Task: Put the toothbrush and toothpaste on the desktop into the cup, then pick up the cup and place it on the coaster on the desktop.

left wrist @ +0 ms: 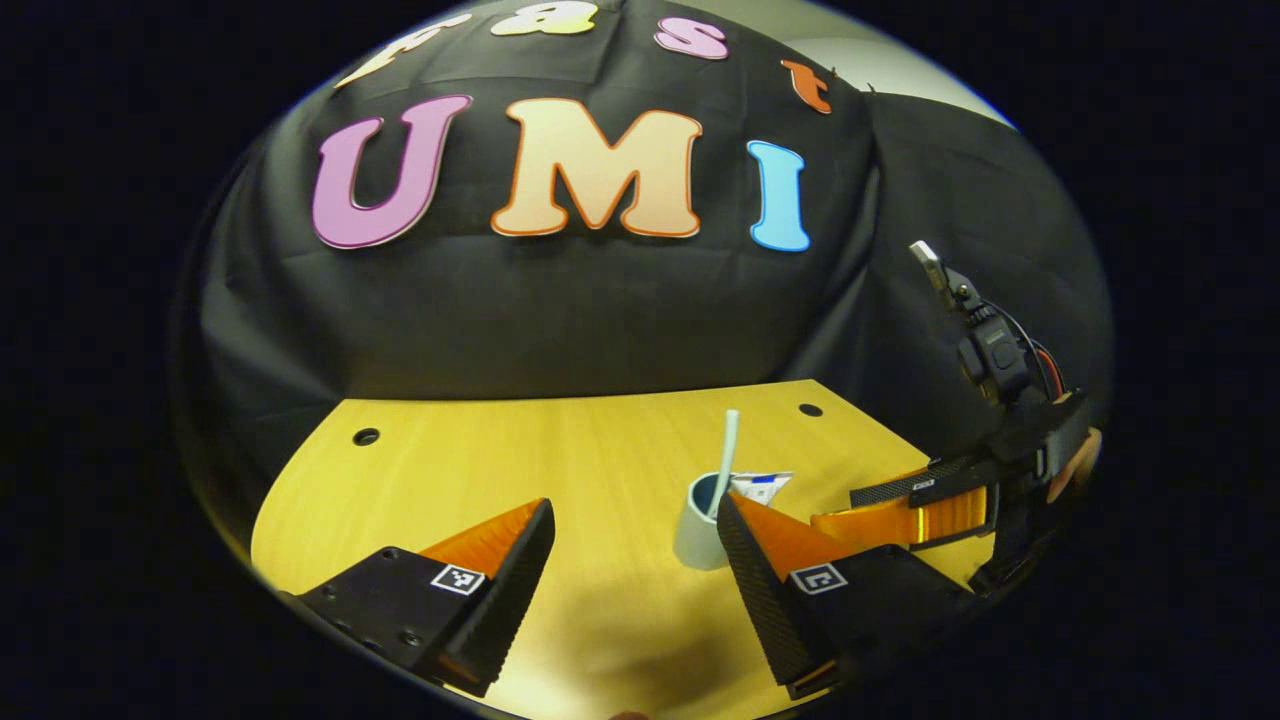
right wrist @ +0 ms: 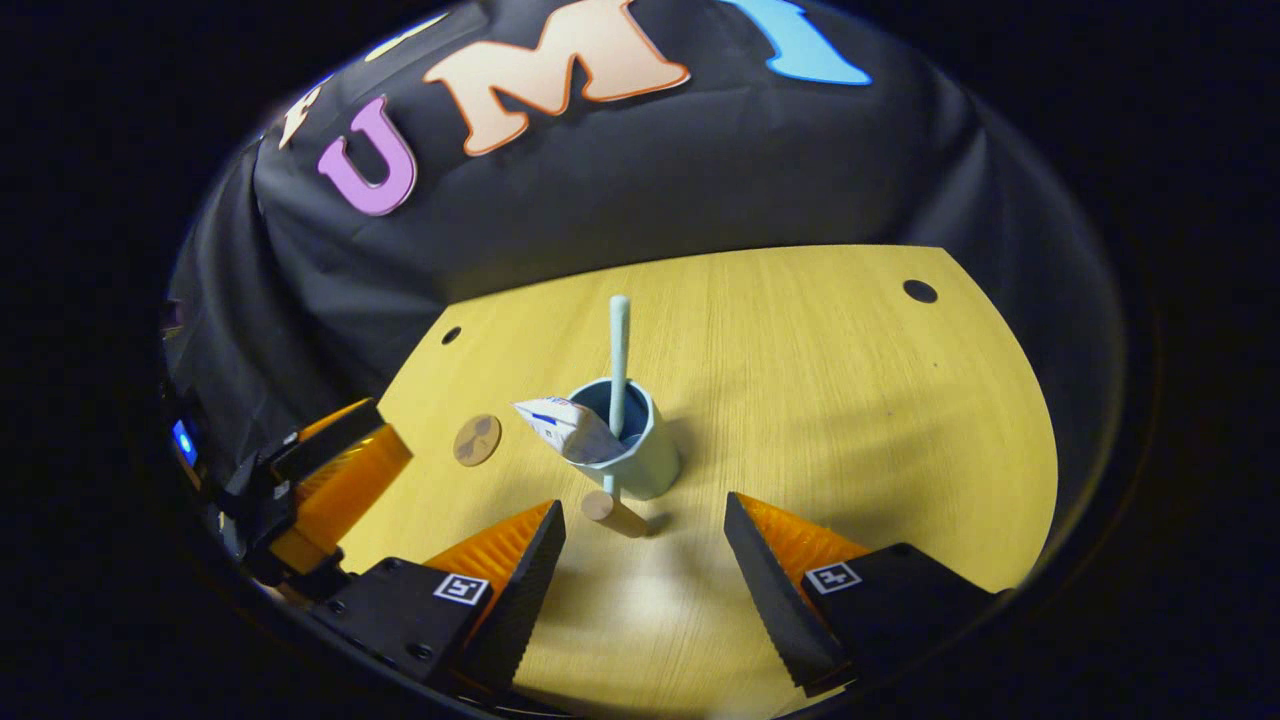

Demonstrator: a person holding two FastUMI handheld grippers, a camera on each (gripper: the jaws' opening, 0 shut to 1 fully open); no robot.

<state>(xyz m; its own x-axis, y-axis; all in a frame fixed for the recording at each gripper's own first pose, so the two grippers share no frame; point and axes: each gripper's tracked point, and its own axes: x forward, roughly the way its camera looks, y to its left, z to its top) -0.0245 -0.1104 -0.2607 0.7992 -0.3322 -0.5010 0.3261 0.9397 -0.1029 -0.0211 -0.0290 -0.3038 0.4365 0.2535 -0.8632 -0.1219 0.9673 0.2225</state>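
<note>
A: Surface?
B: Yellow wood-grain desk (right wrist: 850, 400), three dark round holes near its far edge.
A: Directly on it?
B: Pale cup (right wrist: 640, 460), upright, mid-desk. In the right gripper view a round wooden coaster (right wrist: 477, 440) lies flat to the cup's left, apart from it.
A: Anything else?
B: A short wooden cylinder (right wrist: 612, 512) lies on its side just near of the cup's base. Whether it touches the cup, cannot tell.
</note>
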